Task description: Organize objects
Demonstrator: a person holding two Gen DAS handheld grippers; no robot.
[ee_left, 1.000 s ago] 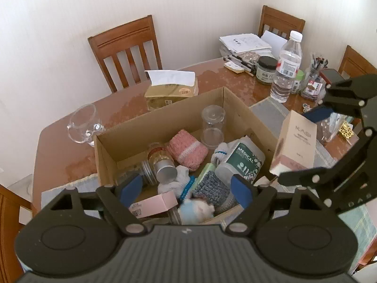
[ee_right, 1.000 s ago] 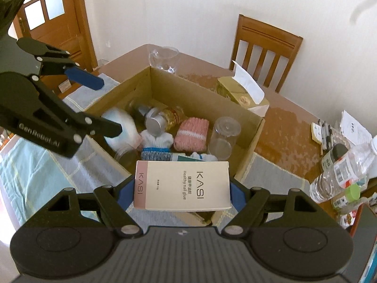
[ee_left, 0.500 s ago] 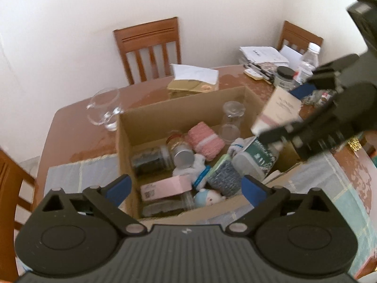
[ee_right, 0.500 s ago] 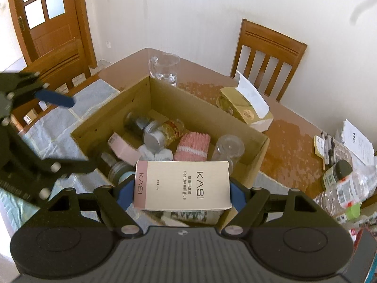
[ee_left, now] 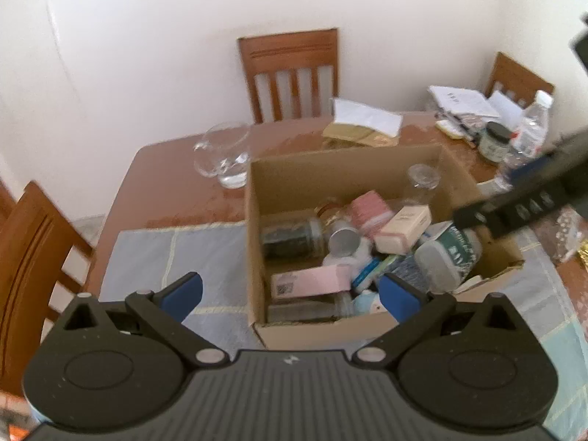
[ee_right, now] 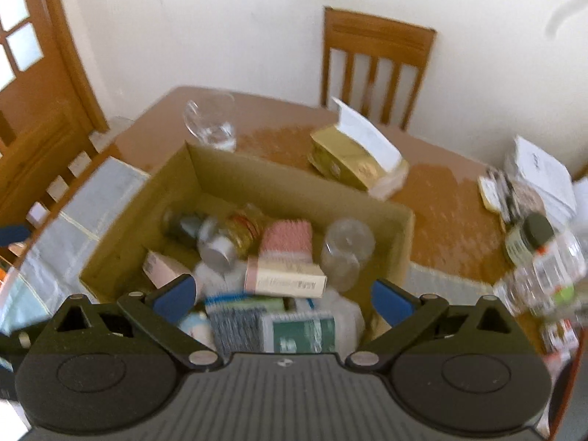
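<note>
**Both grippers spread wide above a filled cardboard box**

The right gripper (ee_right: 281, 296) fills the bottom of its view with jaws opening wide and nothing pressed between the blue pads; the items seen in the gap lie below, inside the box. The left gripper (ee_left: 290, 290) is likewise spread and opening, with nothing in its grasp.

Just beyond the right gripper's pads, the cream KASI carton (ee_right: 284, 277) lies free on top of the pile in the cardboard box (ee_right: 294, 191), near the frame's centre; in the left wrist view it sits at centre right, tilted, beside a pink knitted roll (ee_left: 369, 211). Around it lie a silver-lidded jar (ee_left: 343, 240), a dark jar (ee_left: 292, 237), a pink carton (ee_left: 310, 283), a green-labelled pack (ee_left: 450, 255) and a clear plastic cup (ee_right: 347, 248).

The box stands on a brown wooden table (ee_left: 165, 187), its near end on a pale blue placemat (ee_left: 176, 253). Beyond it, toward the top of the frame, stand a glass jug (ee_left: 222, 160) and a gold tissue box (ee_right: 352, 163). At the right edge are papers (ee_right: 540, 171), a dark-lidded jar (ee_left: 496, 141) and a water bottle (ee_left: 529, 130). Wooden chairs (ee_left: 290, 73) stand against white walls, and a wooden door (ee_right: 33, 58) shows at upper left of the right wrist view.
</note>
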